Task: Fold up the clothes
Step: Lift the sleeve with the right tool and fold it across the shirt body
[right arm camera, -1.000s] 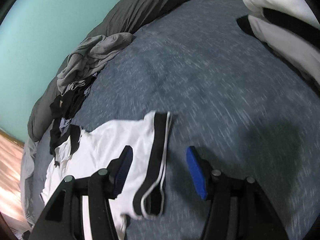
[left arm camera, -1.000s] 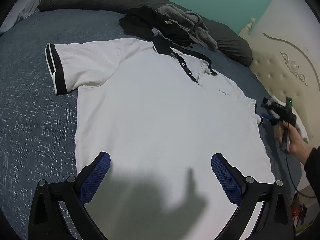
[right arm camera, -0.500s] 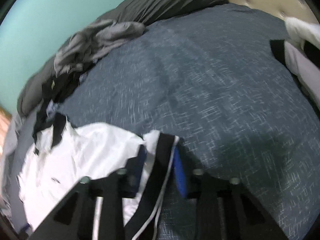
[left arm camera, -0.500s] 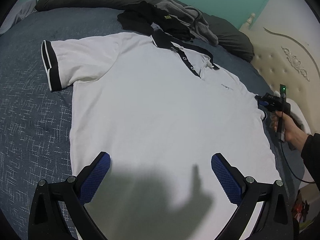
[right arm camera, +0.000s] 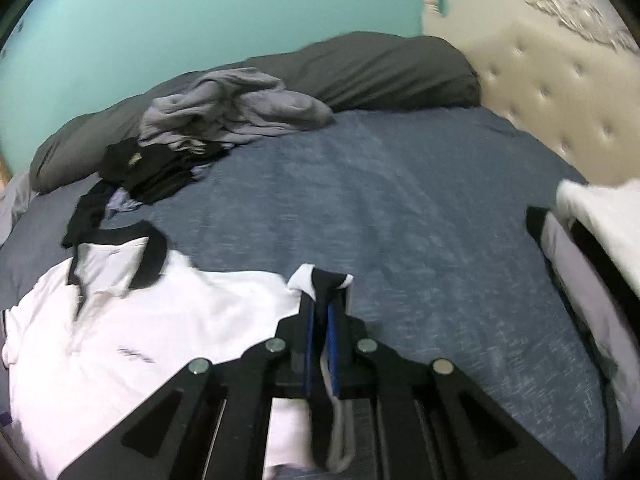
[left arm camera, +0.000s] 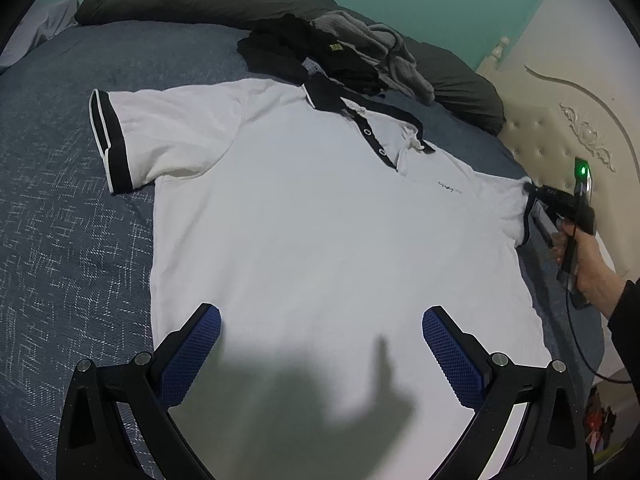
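Note:
A white polo shirt (left arm camera: 312, 216) with black collar and black sleeve cuffs lies spread flat, front up, on the blue bed cover (left arm camera: 60, 240). My left gripper (left arm camera: 320, 328) hovers open above the shirt's lower body, nothing between its blue pads. My right gripper (right arm camera: 320, 312) is shut on the black cuff of the shirt's right-hand sleeve (right arm camera: 322, 280), and the cuff sticks up between the pads. In the left wrist view the right gripper (left arm camera: 530, 190) sits at the shirt's far right edge, held by a hand (left arm camera: 592, 264).
A heap of black clothes (left arm camera: 304, 56) and grey clothes (left arm camera: 376, 52) lies behind the collar, with a dark grey duvet (left arm camera: 200, 0) along the teal wall. A cream padded headboard (left arm camera: 560, 132) stands at right. Folded white and black garments (right arm camera: 592, 240) lie by it.
My right gripper closed on the sleeve cuff and its view swung up toward the headboard. The left gripper stayed open over the shirt with only a slight shift.

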Demonstrator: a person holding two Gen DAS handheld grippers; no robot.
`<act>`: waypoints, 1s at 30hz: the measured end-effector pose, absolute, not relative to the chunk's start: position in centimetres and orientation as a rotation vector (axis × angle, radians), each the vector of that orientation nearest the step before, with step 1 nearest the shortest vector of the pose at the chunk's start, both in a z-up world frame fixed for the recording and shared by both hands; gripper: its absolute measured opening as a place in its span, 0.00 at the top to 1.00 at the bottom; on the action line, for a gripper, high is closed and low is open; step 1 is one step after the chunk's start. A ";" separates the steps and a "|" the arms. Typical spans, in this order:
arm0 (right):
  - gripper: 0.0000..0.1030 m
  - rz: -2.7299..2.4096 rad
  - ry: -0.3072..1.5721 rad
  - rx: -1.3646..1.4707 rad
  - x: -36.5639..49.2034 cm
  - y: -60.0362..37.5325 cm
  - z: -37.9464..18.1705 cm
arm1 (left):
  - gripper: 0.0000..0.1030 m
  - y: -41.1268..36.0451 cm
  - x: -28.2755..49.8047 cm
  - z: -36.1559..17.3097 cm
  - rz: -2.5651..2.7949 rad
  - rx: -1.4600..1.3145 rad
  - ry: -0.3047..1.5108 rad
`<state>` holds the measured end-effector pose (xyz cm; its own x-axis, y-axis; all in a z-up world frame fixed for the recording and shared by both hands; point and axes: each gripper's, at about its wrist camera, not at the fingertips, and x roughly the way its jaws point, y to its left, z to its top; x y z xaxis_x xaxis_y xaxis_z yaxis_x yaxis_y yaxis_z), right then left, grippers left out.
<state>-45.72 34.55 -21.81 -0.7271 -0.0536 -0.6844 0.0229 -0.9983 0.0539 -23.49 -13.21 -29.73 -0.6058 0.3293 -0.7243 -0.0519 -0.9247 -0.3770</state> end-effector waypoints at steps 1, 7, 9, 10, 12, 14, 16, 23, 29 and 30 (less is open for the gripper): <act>0.95 -2.870 -0.046 1.152 -45.6 33.4 -21.6 | 0.00 -13.2 -23.5 -29.7 2.593 -1.264 -0.473; 0.95 -2.783 0.055 1.196 -44.8 25.8 -22.3 | 0.00 -13.1 -23.4 -29.3 2.594 -1.250 -0.473; 0.95 -2.747 0.068 1.216 -44.5 23.6 -23.0 | 0.00 -13.2 -23.3 -29.2 2.596 -1.244 -0.480; 0.95 -2.729 0.074 1.229 -44.5 22.6 -23.4 | 0.00 -13.3 -23.3 -29.1 2.595 -1.243 -0.485; 0.94 -2.701 0.078 1.254 -44.4 20.8 -24.3 | 0.00 -13.3 -23.3 -29.1 2.592 -1.242 -0.492; 0.94 -2.675 0.040 1.274 -44.4 19.9 -24.8 | 0.00 -13.4 -23.2 -29.1 2.589 -1.241 -0.495; 0.81 -2.644 -0.008 1.292 -44.4 19.2 -25.1 | 0.00 -13.4 -23.2 -29.1 2.586 -1.240 -0.498; 0.57 -2.626 -0.263 1.185 -41.1 21.9 -23.1 | 0.00 -13.6 -23.2 -29.1 2.582 -1.240 -0.507; 0.57 -2.689 -0.421 1.222 -40.3 27.7 -24.5 | 0.00 -13.4 -23.1 -29.0 2.584 -1.232 -0.505; 0.57 -2.699 -0.447 1.231 -40.2 28.7 -24.8 | 0.00 -13.3 -23.1 -29.0 2.583 -1.234 -0.503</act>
<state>-40.20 28.74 -24.77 -0.6549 -0.2487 -0.7136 0.0053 -0.9458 0.3247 -23.15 -13.32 -29.04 -0.6168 0.3522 -0.7039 -0.0625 -0.9134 -0.4023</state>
